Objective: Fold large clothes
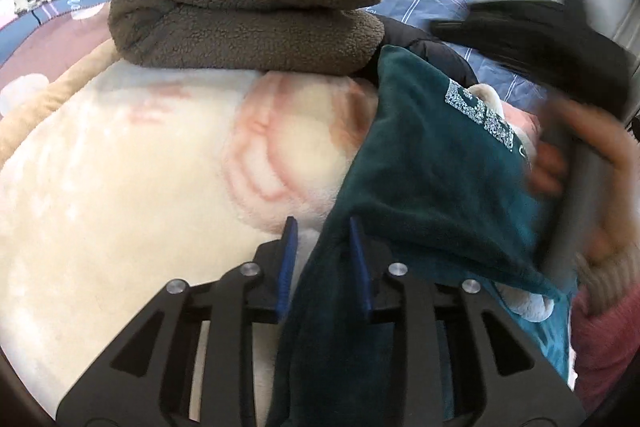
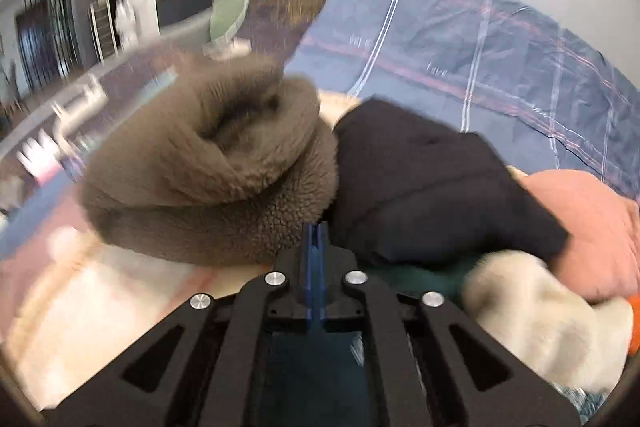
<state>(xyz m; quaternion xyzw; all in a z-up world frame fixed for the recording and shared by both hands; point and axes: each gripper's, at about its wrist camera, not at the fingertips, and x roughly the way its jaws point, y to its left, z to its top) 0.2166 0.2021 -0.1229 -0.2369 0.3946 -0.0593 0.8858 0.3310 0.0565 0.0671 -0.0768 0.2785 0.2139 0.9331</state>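
1. Fleece, brown and folded (image 1: 244, 3), lies ahead of the left gripper (image 1: 323, 227) on a cream blanket (image 1: 120, 187).
2. Left gripper pinches a fold of the dark green garment (image 1: 432, 179), which drapes away to its right.
3. A blurred hand (image 1: 576, 155) is at the far right.
4. Right gripper (image 2: 316, 231) has its fingers pressed nearly together; green cloth shows beneath it, but I cannot tell whether it is gripped. A black garment (image 2: 432, 187) lies just ahead to its right.
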